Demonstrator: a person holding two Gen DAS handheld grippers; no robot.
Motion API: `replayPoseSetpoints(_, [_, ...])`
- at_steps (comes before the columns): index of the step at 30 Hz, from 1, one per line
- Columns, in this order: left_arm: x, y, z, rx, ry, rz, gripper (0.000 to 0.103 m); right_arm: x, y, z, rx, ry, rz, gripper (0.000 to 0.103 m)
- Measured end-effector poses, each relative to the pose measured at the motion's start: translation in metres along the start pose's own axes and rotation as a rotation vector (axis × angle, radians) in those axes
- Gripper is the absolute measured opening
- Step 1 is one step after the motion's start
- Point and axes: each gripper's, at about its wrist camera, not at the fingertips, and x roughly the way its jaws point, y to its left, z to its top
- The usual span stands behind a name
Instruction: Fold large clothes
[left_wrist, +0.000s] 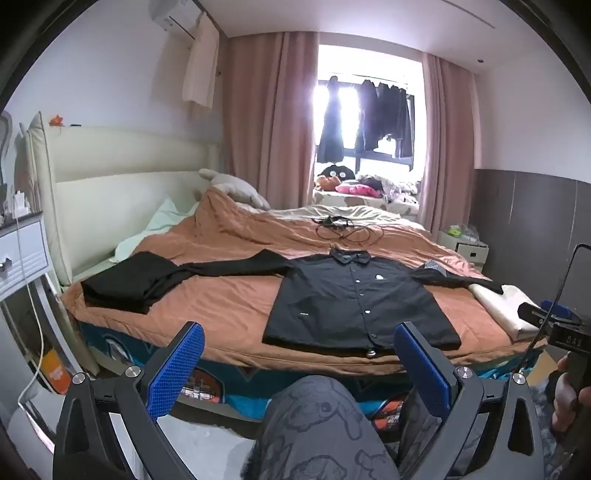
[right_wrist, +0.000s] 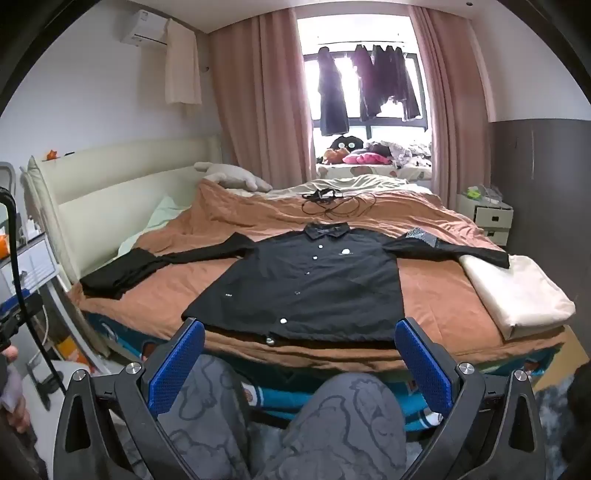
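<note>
A black button-up shirt (left_wrist: 354, 299) lies flat, front up, on the brown bedspread (left_wrist: 221, 306), collar toward the window and both sleeves spread out; it also shows in the right wrist view (right_wrist: 306, 288). My left gripper (left_wrist: 299, 343) is open and empty, held back from the bed's near edge, short of the shirt's hem. My right gripper (right_wrist: 299, 339) is open and empty too, just short of the hem. The right gripper's body shows at the right edge of the left wrist view (left_wrist: 554, 325).
A folded black garment (left_wrist: 125, 284) lies at the left under the sleeve end. A folded cream cloth (right_wrist: 517, 291) lies at the right. Black cables (left_wrist: 343, 229) lie on the far bedspread. The person's knees (right_wrist: 295, 424) are below the grippers. A nightstand (left_wrist: 22, 254) stands left.
</note>
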Motion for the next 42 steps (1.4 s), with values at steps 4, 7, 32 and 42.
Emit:
replayPoseSetpoints(4, [-0.002, -0.001, 0.001, -0.004, -0.033, -0.022, 0.103, 0.000, 0.000, -0.002, -0.003, -0.024, 0.005, 0.103])
replayPoseSetpoints(7, [0.000, -0.003, 0.002, -0.011, -0.033, -0.022, 0.103, -0.004, 0.002, 0.003, -0.007, -0.026, -0.001, 0.103])
replayPoseSetpoints(32, [-0.014, 0.003, -0.006, -0.022, -0.055, -0.028, 0.103, -0.009, 0.006, -0.001, -0.019, -0.047, 0.002, 0.103])
replayPoseSetpoints(42, [-0.016, 0.004, -0.005, -0.013, -0.055, -0.015, 0.103, -0.010, 0.006, -0.003, -0.023, -0.045, -0.002, 0.103])
